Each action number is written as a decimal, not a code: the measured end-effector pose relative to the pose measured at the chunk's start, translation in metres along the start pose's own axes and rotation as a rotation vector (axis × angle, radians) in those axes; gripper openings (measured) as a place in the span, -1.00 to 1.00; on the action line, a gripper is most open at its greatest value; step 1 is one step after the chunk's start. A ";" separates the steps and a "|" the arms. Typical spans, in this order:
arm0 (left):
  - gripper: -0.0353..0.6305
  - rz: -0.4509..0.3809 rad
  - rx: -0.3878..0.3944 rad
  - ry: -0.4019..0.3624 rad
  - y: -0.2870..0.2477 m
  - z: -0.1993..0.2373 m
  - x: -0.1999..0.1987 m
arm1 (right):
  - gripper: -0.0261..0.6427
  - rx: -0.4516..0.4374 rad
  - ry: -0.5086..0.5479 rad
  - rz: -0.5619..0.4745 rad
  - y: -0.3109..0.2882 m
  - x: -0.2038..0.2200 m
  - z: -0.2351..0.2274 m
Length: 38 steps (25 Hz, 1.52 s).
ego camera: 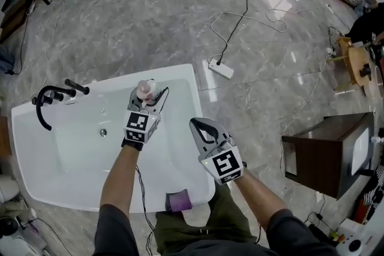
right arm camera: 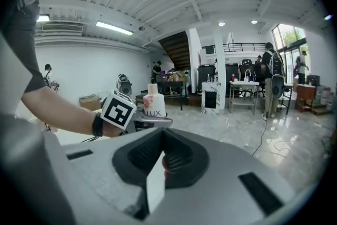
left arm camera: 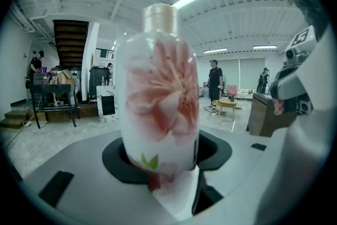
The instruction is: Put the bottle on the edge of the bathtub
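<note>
Black curved faucet (ego camera: 47, 106) mounted at 9 o'clock on the white rectangular bathtub (ego camera: 102, 86). Left tool (ego camera: 147, 99) at about 1 o'clock of the tub, by the far rim. Its jaws stand part-open and are clamped on the lower body of the white plastic bottle with the pink flower print (ego camera: 144, 89). Bottle upright, pale cap up. Whether its base touches the rim, cannot tell. Small purple object (ego camera: 178, 201) on the near rim, 5 o'clock. Right tool (ego camera: 201, 126) over the tub's right edge, 4 o'clock, jaws closed together, nothing held. White power strip (ego camera: 221, 68) lies on the grey marble floor (ego camera: 150, 21), beyond the tub at 1 o'clock. Dark brown cabinet (ego camera: 330, 156) far right, well apart.
</note>
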<state>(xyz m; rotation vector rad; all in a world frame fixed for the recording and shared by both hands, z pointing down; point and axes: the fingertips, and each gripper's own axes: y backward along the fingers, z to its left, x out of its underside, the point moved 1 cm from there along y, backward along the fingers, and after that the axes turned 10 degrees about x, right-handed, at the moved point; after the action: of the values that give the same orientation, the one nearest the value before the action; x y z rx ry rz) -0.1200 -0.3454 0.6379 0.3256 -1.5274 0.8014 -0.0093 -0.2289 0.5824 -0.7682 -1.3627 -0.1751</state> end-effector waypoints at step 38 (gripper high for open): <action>-0.22 0.051 -0.072 0.019 -0.158 0.085 0.083 | -0.92 0.009 -0.039 0.113 -0.056 0.115 -0.111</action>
<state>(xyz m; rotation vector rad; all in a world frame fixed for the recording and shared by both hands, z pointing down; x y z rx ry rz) -0.0952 -0.4923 0.7685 0.2266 -1.5480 0.7853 0.0775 -0.2994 0.7090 -0.8423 -1.3518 -0.0649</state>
